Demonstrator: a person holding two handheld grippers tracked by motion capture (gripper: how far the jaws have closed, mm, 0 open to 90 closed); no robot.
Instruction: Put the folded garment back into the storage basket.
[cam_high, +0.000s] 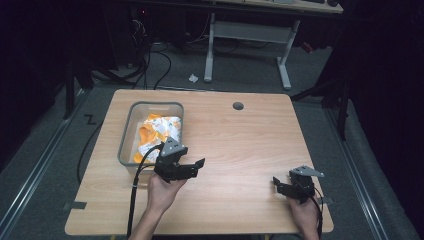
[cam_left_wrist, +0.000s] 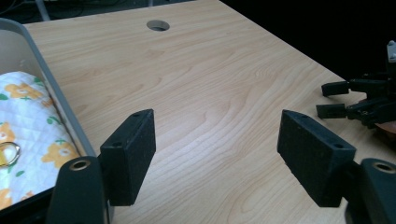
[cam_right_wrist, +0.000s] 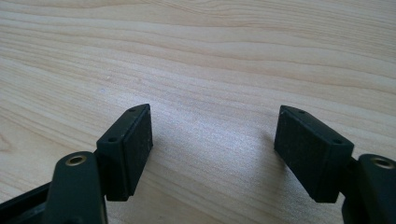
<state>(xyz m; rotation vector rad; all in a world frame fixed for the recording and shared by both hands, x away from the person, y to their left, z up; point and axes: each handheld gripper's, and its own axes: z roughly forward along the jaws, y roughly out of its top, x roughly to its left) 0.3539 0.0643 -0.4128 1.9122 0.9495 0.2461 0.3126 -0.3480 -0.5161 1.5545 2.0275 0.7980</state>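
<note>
A clear grey-rimmed bin (cam_high: 131, 117) stands on the left part of the wooden table (cam_high: 240, 135). Inside it lies a white quilted cloth with orange flowers (cam_high: 159, 130), also seen at the left edge of the left gripper view as the cloth (cam_left_wrist: 28, 121). My left gripper (cam_high: 196, 166) hovers just right of the bin's near corner, open, with nothing between its jaws (cam_left_wrist: 215, 149). My right gripper (cam_high: 277, 184) rests low near the table's front right edge, open and empty (cam_right_wrist: 212, 149); it also appears as the right gripper (cam_left_wrist: 334, 100) at the far right of the left gripper view.
A round cable hole (cam_high: 238, 106) sits in the table near its far edge. Beyond the table stand a white desk frame (cam_high: 247, 40) and cables on the grey floor (cam_high: 165, 65). Bare wood lies between the two grippers.
</note>
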